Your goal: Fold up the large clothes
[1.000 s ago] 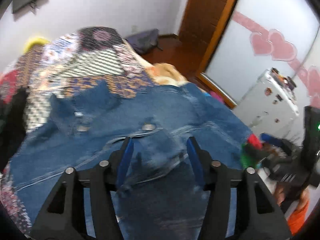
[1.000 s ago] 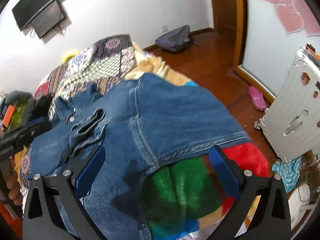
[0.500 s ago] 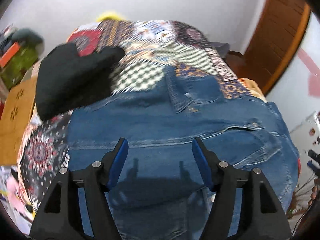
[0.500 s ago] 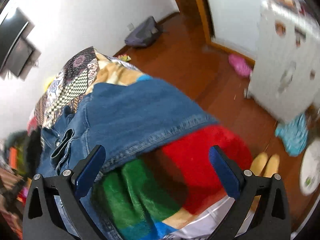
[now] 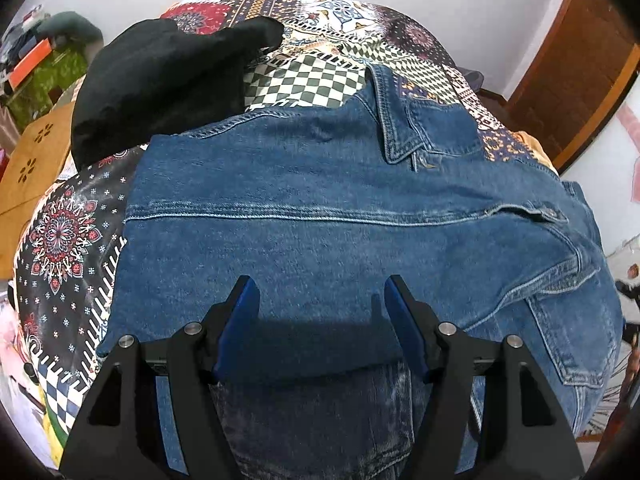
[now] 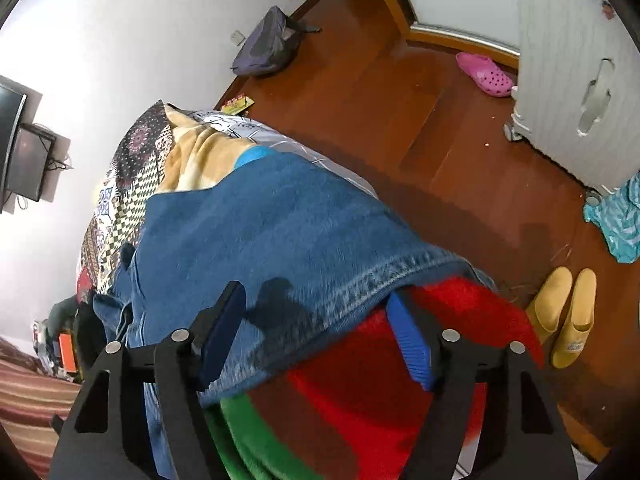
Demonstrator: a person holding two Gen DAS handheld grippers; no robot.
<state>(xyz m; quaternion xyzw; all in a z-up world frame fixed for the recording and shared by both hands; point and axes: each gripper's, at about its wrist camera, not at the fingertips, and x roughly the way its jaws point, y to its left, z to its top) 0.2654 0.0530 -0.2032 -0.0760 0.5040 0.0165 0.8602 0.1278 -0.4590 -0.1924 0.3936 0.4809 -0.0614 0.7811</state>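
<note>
I can read no words, numbers or brand names anywhere from either of my grippers. The yellow slippers [image 6: 568,316] on the floor carry a small dark mark on the toe of one, too small for me to make out. The white cabinet [image 6: 576,80] has a few stickers, but they show pictures, not letters I can read. A small yellow packet [image 6: 238,105] on the floor by the bed's far corner has print too blurred to read.
</note>
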